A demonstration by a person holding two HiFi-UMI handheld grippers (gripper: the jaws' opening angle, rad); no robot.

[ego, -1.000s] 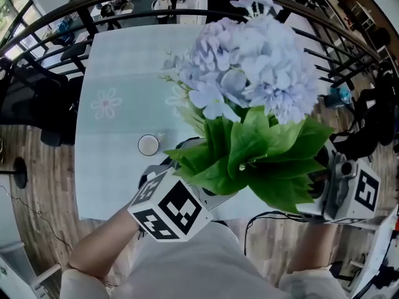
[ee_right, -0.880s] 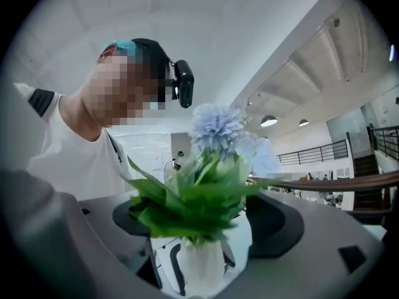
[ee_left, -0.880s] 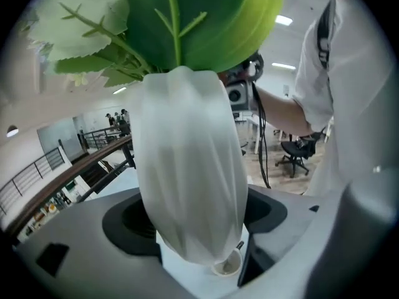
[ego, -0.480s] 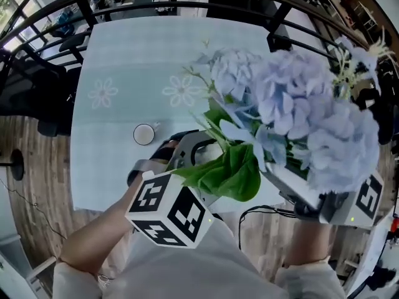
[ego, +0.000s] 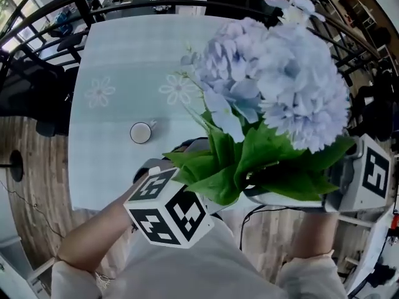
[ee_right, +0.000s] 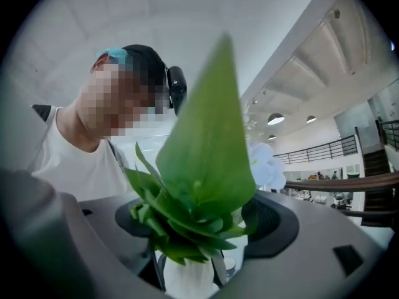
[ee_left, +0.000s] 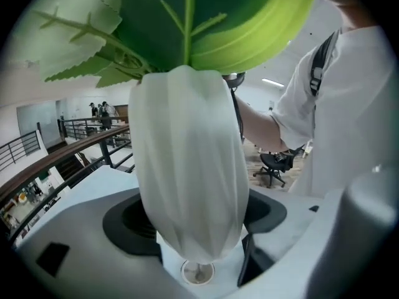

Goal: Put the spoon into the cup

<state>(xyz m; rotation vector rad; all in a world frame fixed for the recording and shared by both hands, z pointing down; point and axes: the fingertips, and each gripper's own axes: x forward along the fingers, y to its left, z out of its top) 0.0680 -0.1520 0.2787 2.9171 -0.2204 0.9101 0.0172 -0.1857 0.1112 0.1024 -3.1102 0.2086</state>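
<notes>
A white vase (ee_left: pixel 187 167) with blue hydrangeas (ego: pixel 280 80) and green leaves (ego: pixel 249 167) hangs above the table. My left gripper (ego: pixel 187 147) is shut on the vase's body. The right gripper (ego: pixel 274 189) has just been opening its jaws. The vase's neck (ee_right: pixel 187 282) and leaves (ee_right: pixel 199 167) stand between them, and I see no pad pressing. A small white cup (ego: pixel 141 132) stands on the table left of the flowers. In the left gripper view the cup (ee_left: pixel 197 271) shows under the vase, with a thin spoon-like shape inside it.
A pale tablecloth (ego: pixel 124 61) with flower prints covers the table. A dark railing (ego: pixel 62 11) curves round the far side, with chairs (ego: pixel 25 98) at the left. The person's white shirt (ee_left: pixel 336 123) is close behind the vase. A black cable (ego: pixel 262 215) hangs below the table's near edge.
Half a second ago the flowers leaned far to the right; now they stand more upright, back over the table's middle. The left gripper has shifted a little along the table edge.
</notes>
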